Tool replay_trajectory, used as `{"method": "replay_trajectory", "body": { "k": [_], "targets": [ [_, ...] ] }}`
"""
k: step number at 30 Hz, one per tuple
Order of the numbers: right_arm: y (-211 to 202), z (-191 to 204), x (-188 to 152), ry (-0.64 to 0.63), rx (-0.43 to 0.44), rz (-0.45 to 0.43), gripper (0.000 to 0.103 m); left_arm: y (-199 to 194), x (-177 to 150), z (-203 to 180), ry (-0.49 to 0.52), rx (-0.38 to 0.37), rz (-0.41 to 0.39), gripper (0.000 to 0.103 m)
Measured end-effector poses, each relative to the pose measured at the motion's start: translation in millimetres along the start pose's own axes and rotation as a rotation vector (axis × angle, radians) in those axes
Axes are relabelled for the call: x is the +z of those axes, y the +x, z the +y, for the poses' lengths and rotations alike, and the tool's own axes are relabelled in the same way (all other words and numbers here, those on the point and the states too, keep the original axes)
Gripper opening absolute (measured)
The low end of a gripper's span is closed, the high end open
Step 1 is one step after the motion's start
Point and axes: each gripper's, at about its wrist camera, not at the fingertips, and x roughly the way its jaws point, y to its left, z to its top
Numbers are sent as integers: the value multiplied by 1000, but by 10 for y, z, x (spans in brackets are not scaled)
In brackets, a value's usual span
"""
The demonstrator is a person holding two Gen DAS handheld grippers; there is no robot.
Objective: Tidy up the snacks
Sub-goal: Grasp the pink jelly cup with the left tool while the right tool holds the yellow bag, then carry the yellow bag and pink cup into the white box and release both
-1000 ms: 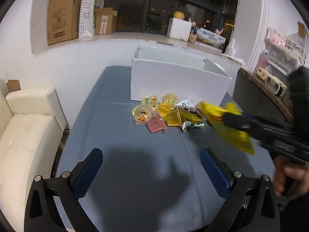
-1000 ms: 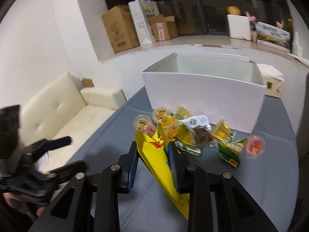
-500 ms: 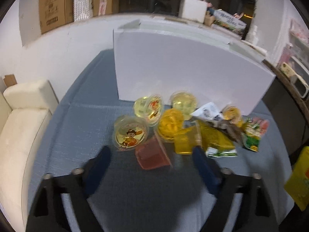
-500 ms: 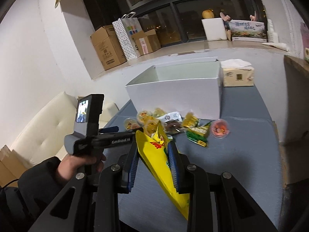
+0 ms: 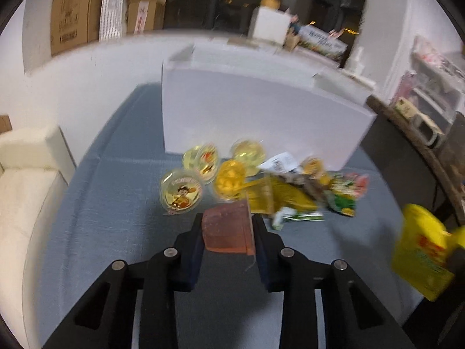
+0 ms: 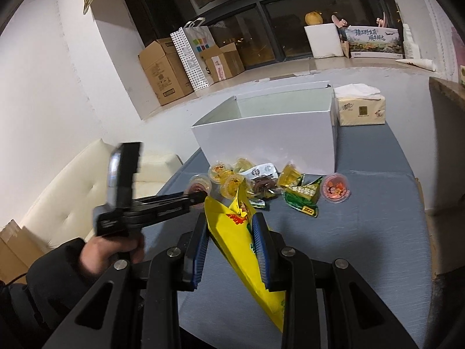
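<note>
Snacks (image 6: 261, 183) lie heaped on the blue table (image 6: 377, 232) against the near wall of the white box (image 6: 267, 142), and both tools are loaded: at the left, your left gripper (image 5: 227, 234) is pressed together on a pink jelly cup (image 5: 228, 231) at the near edge of the heap, angled down. To the right, your right gripper (image 6: 229, 241) pinches a yellow snack bag (image 6: 238, 244) clear of the table. Judged from this, the pickup is complete; next, carry each item over the rim into the box before releasing.
</note>
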Motion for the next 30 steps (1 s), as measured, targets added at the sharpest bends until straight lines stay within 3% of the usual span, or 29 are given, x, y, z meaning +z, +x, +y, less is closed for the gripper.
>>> {"method": "replay_trajectory", "body": {
  "k": [7,12,23,30],
  "targets": [
    [134,99,144,-20,18,-10,32,-677,139,-309,89,-11,-130,35],
    [258,101,412,-46,18,-22,30,-798,463,-437,133,-20,-178,35],
    [431,-116,1365,-53,22,-121,29,-482,1380,-427,172,-16,-228,35],
    [866,-516,2024,-27,-21,-125,29,107,2048,-333,175,15,-194,35]
  ]
}}
